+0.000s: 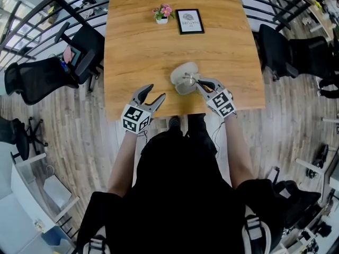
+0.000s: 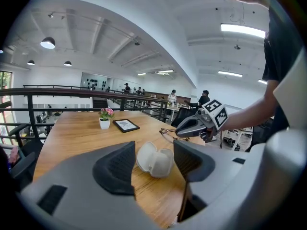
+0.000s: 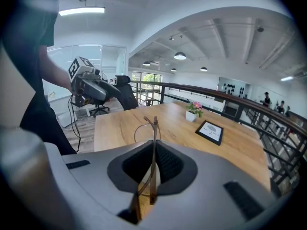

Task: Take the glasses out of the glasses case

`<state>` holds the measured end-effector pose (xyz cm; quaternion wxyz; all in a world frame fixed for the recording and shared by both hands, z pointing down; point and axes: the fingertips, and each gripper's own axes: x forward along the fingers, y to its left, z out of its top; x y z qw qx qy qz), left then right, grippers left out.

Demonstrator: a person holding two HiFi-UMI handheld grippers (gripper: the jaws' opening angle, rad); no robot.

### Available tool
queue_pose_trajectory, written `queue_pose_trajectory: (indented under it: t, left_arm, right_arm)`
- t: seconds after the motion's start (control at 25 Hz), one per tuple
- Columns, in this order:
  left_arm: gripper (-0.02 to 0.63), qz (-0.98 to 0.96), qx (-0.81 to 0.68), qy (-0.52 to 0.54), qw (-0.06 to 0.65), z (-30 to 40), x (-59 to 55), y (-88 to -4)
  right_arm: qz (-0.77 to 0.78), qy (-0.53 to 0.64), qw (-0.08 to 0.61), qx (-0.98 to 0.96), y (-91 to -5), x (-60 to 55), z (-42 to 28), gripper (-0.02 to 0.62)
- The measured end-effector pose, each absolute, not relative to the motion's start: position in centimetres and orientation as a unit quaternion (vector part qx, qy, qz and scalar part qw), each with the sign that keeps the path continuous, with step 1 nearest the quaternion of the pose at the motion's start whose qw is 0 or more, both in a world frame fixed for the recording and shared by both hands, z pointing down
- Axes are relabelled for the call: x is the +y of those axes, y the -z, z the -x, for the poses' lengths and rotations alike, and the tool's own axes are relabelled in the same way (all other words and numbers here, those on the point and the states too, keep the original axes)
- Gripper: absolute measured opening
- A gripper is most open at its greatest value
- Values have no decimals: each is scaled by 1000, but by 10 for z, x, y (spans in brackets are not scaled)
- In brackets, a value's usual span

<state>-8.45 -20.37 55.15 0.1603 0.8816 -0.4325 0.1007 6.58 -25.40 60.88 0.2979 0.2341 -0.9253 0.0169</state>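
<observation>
The white glasses case [image 1: 183, 77] lies open on the wooden table [image 1: 137, 46], near the front edge. My right gripper [image 1: 197, 82] hovers just right of the case, shut on the thin-framed glasses [image 3: 153, 133], whose frame sticks out ahead of the pads. In the left gripper view the glasses [image 2: 169, 132] hang above the table, clear of the case [image 2: 154, 160], in the right gripper [image 2: 188, 127]. My left gripper [image 1: 157, 91] is open and holds nothing, a short way left of the case. From the left gripper [image 2: 153, 150] the case shows beyond the spread jaws.
A small pot of pink flowers [image 1: 163, 13] and a black-framed picture [image 1: 189, 21] stand at the table's far side. Black office chairs stand left [image 1: 37, 78] and right [image 1: 286, 52] of the table. A dark railing [image 3: 249, 107] runs behind it.
</observation>
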Motion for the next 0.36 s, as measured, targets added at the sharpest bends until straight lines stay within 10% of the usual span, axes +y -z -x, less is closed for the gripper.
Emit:
queue_pose_trajectory:
  t: [0.36]
  left_arm:
    - [262,-878,-439,-98,162,94,-210,-552]
  right_arm:
    - [-230,-17,302,-925,-611,-260,-61,23]
